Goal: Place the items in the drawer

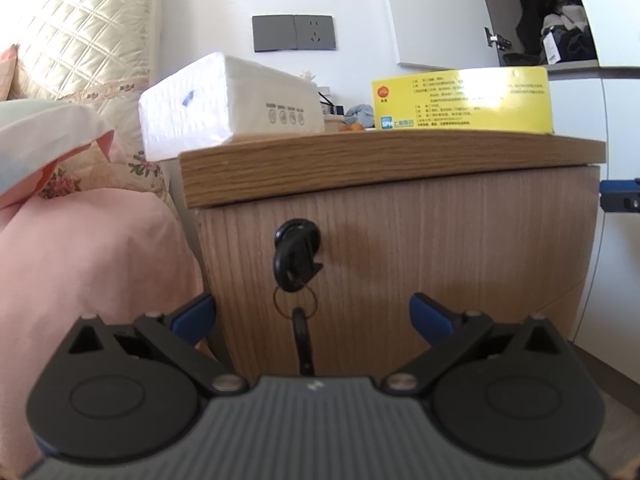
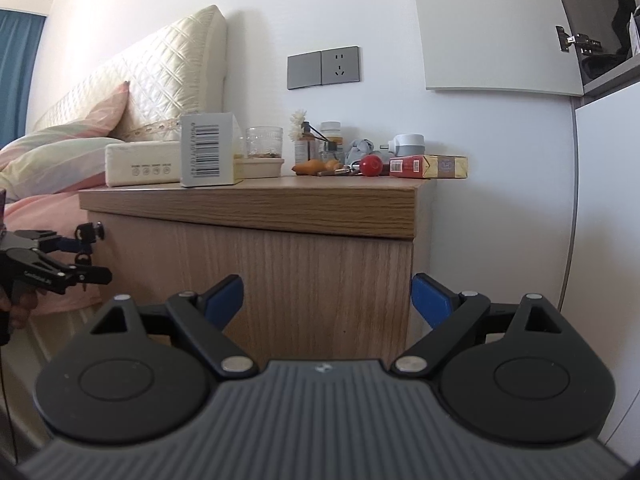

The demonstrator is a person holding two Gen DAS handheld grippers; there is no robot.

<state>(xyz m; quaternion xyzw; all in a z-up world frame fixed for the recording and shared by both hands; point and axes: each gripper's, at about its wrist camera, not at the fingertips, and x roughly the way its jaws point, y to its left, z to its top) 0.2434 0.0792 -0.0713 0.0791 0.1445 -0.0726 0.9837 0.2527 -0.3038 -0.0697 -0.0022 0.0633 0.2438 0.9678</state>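
The wooden nightstand's drawer front [image 1: 440, 240] is shut, and a black key [image 1: 294, 256] sits in its lock with a second key hanging from a ring. My left gripper [image 1: 314, 316] is open just in front of that key, one blue finger on each side. On top lie a white tissue pack [image 1: 224, 100] and a yellow box [image 1: 464, 100]. In the right wrist view my right gripper [image 2: 328, 298] is open and empty before the drawer front [image 2: 320, 272]. The left gripper [image 2: 90, 260] shows by the key [image 2: 90, 234]. The barcode box [image 2: 206, 150] and tissue pack [image 2: 140, 164] stand on top.
A bed with pink sheet [image 1: 80, 260] and pillows [image 2: 60, 152] adjoins the nightstand's left side. The back of the top holds a glass jar [image 2: 264, 142], bottles, a red ball [image 2: 370, 166] and a red-and-gold box [image 2: 428, 167]. A wall socket [image 2: 324, 67] is above; a white cabinet [image 2: 600, 240] stands right.
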